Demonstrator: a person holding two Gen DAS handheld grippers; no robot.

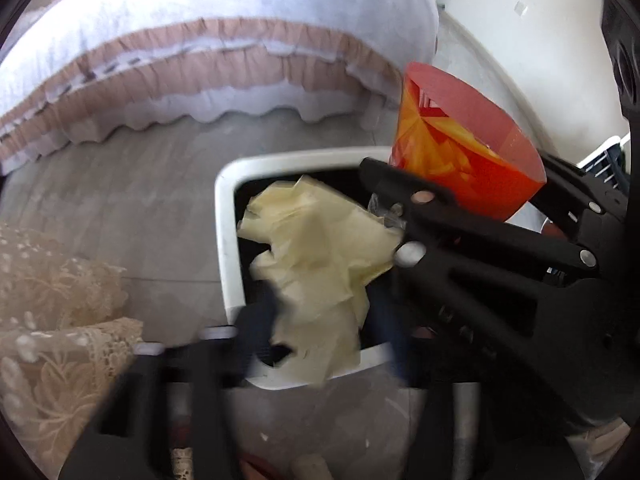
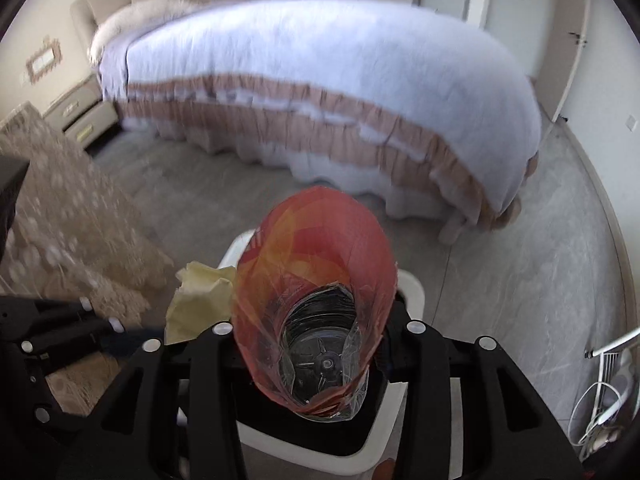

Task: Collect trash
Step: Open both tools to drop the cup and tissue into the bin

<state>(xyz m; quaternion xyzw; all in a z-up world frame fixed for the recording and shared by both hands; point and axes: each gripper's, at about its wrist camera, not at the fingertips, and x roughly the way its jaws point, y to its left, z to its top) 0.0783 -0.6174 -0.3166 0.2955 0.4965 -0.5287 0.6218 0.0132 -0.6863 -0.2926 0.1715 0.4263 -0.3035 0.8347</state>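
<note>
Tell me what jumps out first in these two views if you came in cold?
The orange bottle fills the middle of the right wrist view, between the fingers of the right gripper and above the white bin. Next is the crumpled yellow paper over the bin's dark opening, in front of the wide-open left gripper. Behind both, the white bed with pink ruffles spans the room.

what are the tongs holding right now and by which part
Left tongs hold nothing: the yellow paper hangs loose over the bin. The bottle sits between the right tongs at its clear base; grip unclear.
</note>
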